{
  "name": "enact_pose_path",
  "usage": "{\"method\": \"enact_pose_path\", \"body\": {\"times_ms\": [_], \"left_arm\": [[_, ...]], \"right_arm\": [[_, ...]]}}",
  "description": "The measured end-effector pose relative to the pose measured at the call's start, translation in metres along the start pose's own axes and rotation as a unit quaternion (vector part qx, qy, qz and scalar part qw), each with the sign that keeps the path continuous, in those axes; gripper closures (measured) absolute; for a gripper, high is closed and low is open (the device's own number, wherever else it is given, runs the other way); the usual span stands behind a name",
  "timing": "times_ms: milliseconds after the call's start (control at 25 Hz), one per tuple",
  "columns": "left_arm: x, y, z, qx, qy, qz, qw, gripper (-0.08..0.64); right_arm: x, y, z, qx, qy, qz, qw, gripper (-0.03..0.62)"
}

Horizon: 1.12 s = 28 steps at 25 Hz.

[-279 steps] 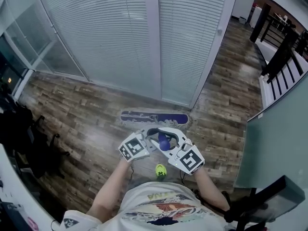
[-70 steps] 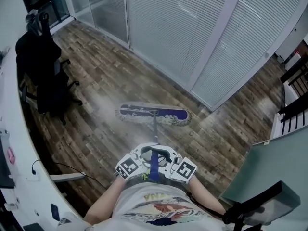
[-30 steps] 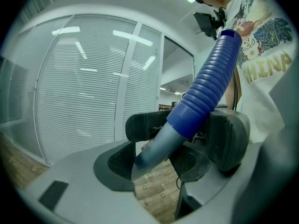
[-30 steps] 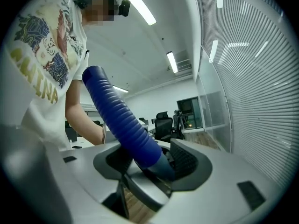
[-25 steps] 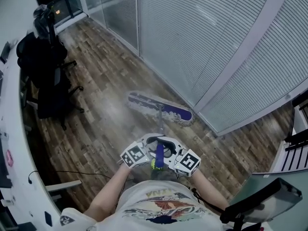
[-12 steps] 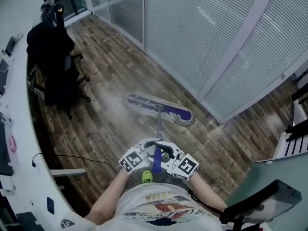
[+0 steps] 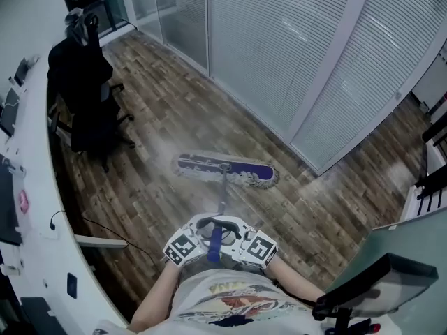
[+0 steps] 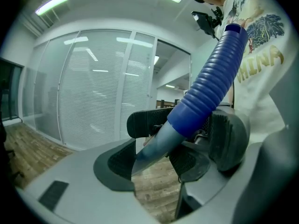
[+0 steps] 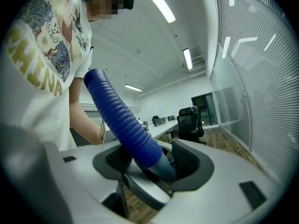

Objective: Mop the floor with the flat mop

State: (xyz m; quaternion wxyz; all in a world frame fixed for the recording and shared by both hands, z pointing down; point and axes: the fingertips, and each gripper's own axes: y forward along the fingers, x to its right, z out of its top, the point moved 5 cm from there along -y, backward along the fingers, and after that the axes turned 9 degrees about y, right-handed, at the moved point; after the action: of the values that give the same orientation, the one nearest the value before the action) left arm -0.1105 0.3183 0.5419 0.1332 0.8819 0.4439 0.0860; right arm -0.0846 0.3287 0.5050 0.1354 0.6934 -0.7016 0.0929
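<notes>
The flat mop lies on the wood floor with its purple, white-fringed head (image 7: 225, 168) ahead of me. Its grey shaft (image 7: 221, 199) rises to a ribbed blue grip (image 7: 214, 243) in front of my body. My left gripper (image 7: 202, 237) and right gripper (image 7: 234, 239) face each other and are both shut on the handle. In the left gripper view the blue grip (image 8: 211, 85) and shaft (image 8: 156, 146) cross my left gripper (image 8: 154, 161) between its dark pads. In the right gripper view the blue grip (image 9: 122, 121) sits clamped in my right gripper (image 9: 153, 164).
A glass partition with blinds (image 7: 293, 54) runs diagonally beyond the mop. A black office chair with a coat (image 7: 87, 93) stands at the left by a curved white desk (image 7: 42, 208). A cable (image 7: 105, 227) trails on the floor. A dark chair back (image 7: 370, 285) is at lower right.
Both grippers have travelled across the floor with the mop. The mop head has slid left and turned from slanted to nearly level in the view. The grip on the handle is unchanged.
</notes>
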Motion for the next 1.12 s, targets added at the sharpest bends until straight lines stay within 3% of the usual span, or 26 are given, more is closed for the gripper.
{"method": "enact_pose_path", "body": {"times_ms": [160, 360, 600, 840, 1120], "left_arm": [[0.053, 0.009, 0.0, -0.013, -0.002, 0.034, 0.9993, 0.364], [0.123, 0.02, 0.007, -0.027, 0.051, 0.036, 0.9977, 0.375], [0.187, 0.044, 0.022, -0.005, 0.111, 0.019, 0.9936, 0.377], [0.205, 0.08, 0.025, 0.007, 0.116, -0.009, 0.9932, 0.377], [0.174, 0.105, 0.033, 0.02, 0.121, -0.025, 0.9921, 0.393]], "right_arm": [[-0.033, -0.038, -0.016, -0.011, -0.002, 0.027, 1.0, 0.351], [-0.078, -0.086, -0.035, -0.005, -0.005, 0.045, 0.999, 0.35], [-0.114, -0.141, -0.05, -0.02, -0.009, 0.061, 0.998, 0.35], [-0.105, -0.176, -0.06, -0.026, -0.018, 0.05, 0.998, 0.35], [-0.07, -0.178, -0.046, -0.031, -0.015, 0.067, 0.997, 0.35]]}}
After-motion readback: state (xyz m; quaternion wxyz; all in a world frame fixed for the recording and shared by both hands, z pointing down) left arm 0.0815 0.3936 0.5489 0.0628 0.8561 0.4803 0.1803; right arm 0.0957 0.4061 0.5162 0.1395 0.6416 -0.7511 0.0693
